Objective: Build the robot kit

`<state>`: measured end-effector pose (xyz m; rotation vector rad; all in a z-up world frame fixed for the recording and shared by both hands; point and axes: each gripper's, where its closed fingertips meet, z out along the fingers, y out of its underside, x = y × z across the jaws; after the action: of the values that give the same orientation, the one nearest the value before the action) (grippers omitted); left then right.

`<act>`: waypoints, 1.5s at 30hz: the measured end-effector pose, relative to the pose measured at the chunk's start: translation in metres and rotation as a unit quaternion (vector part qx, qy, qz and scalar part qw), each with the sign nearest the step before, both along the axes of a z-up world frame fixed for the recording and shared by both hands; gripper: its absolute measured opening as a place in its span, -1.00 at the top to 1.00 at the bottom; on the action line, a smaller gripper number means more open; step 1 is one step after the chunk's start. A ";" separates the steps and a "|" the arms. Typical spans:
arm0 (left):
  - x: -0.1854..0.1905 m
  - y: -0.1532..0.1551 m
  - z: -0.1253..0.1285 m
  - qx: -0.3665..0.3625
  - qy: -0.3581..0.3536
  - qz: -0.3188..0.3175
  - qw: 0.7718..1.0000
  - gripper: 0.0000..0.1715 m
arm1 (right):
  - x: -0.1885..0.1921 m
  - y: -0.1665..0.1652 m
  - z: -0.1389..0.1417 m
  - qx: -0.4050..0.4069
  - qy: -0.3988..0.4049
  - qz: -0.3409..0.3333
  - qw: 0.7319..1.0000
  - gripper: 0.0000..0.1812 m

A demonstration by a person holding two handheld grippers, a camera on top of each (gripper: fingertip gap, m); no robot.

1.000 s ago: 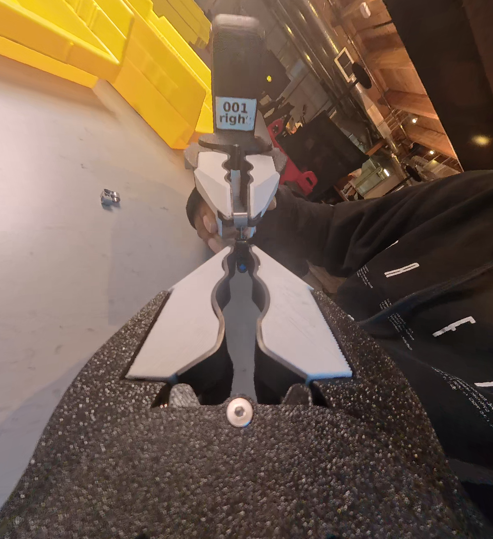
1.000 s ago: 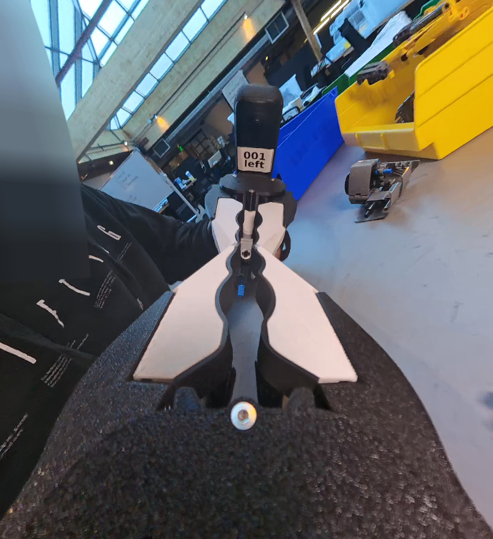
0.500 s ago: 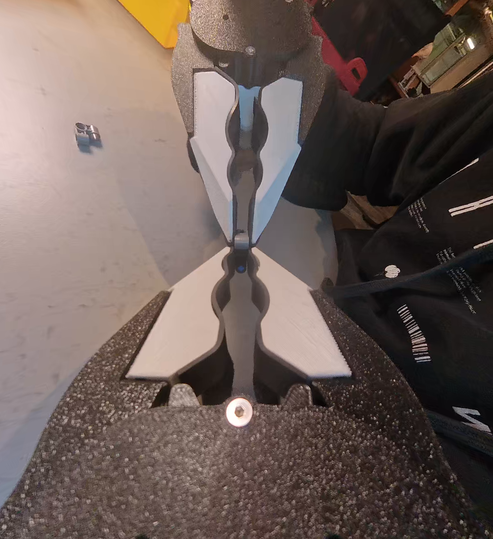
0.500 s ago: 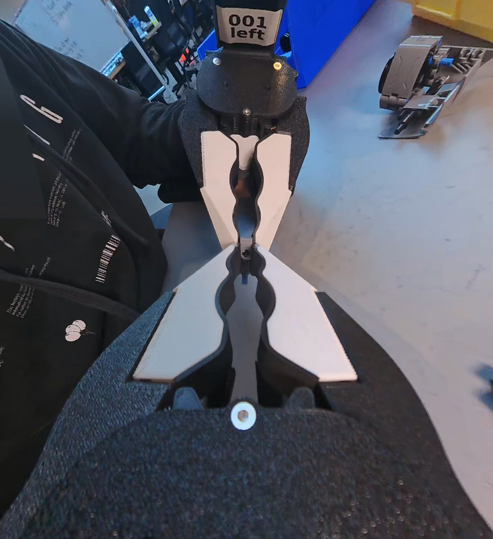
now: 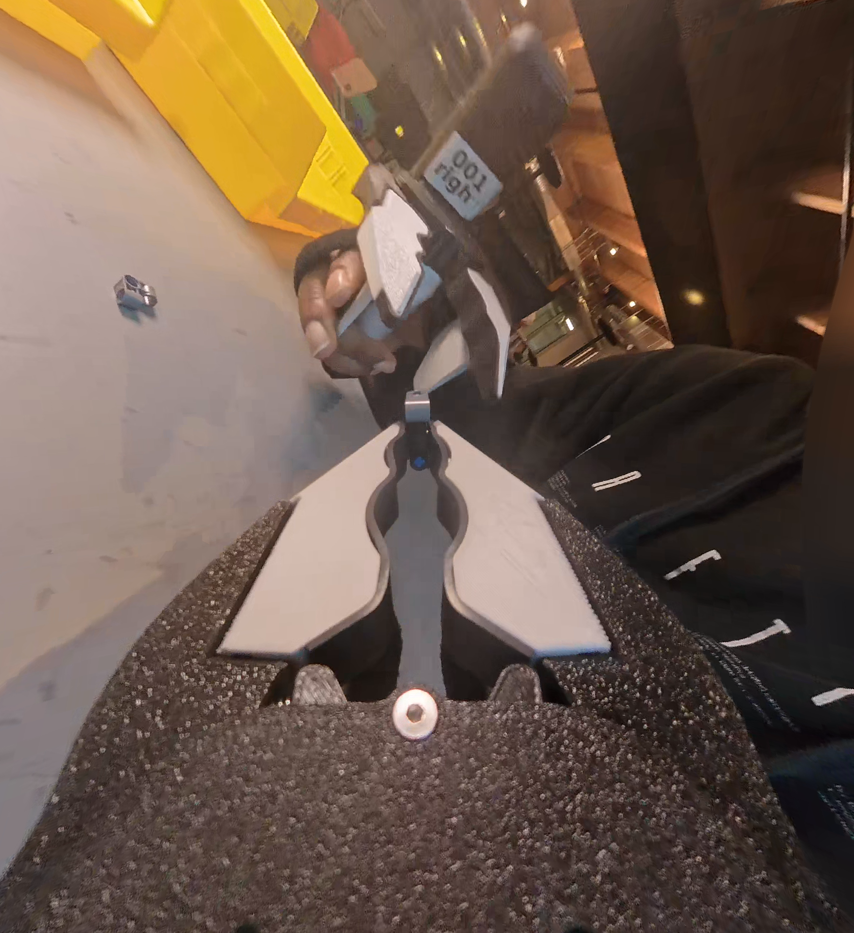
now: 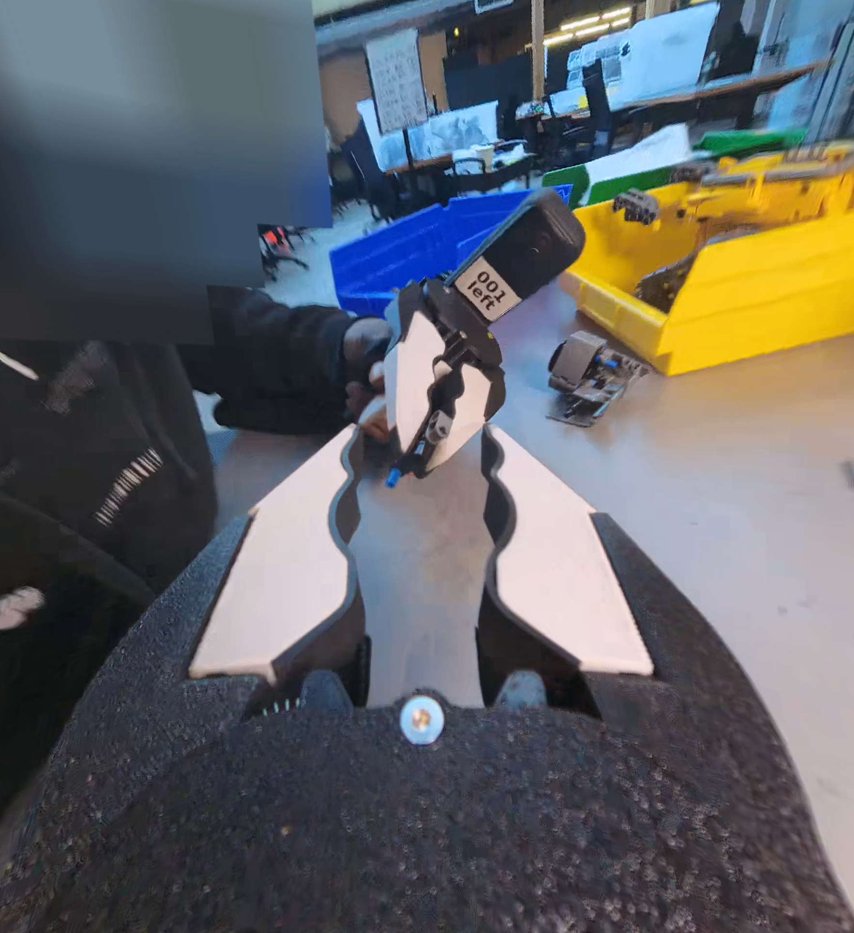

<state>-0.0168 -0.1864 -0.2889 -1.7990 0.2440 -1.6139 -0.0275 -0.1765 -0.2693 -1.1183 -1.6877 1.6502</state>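
Left gripper (image 5: 417, 429) jaws clamped on a small grey-and-black pin-like part with a blue tip (image 5: 417, 433), held above the grey desk (image 5: 111, 404). Right gripper (image 6: 417, 439) jaws spread wide, empty — just beside that part's blue end.

Warm dim light in the left view, cool daylight in the right; motion blur, edges fisheye-bent.

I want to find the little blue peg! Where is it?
In the right wrist view, the blue peg sticks out of the small part pinched in the left gripper, above the table, between the open right gripper's fingers.
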 end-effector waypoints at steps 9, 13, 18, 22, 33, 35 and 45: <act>0.005 -0.004 0.009 -0.040 -0.079 -0.026 0.996 0.92 | -0.012 -0.019 -0.019 0.307 0.053 -0.064 0.948 0.55; 0.008 -0.007 0.009 -0.048 -0.081 -0.031 0.995 0.92 | -0.010 -0.022 -0.020 0.305 0.045 -0.057 0.950 0.62; 0.003 -0.003 0.010 -0.044 -0.090 -0.017 0.995 0.92 | -0.013 -0.018 -0.018 0.289 0.037 -0.075 0.954 0.63; -0.006 0.004 0.011 -0.018 -0.069 0.017 0.997 0.83 | -0.016 -0.004 -0.012 0.290 0.045 -0.119 0.949 0.63; -0.018 0.011 -0.003 0.039 0.068 0.058 0.995 0.93 | -0.028 0.008 -0.022 0.380 0.051 -0.206 0.900 0.58; -0.017 0.009 -0.006 0.050 0.102 0.053 0.992 0.93 | -0.024 0.005 -0.023 0.367 0.049 -0.190 0.909 0.56; -0.008 -0.001 -0.031 0.180 0.346 0.019 0.921 0.93 | 0.000 0.002 -0.037 0.225 -0.026 -0.081 0.971 0.64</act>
<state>-0.0247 -0.1870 -0.3196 -1.9839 0.7660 -0.7739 -0.0272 -0.1748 -0.3066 -1.0444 -1.8278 1.0707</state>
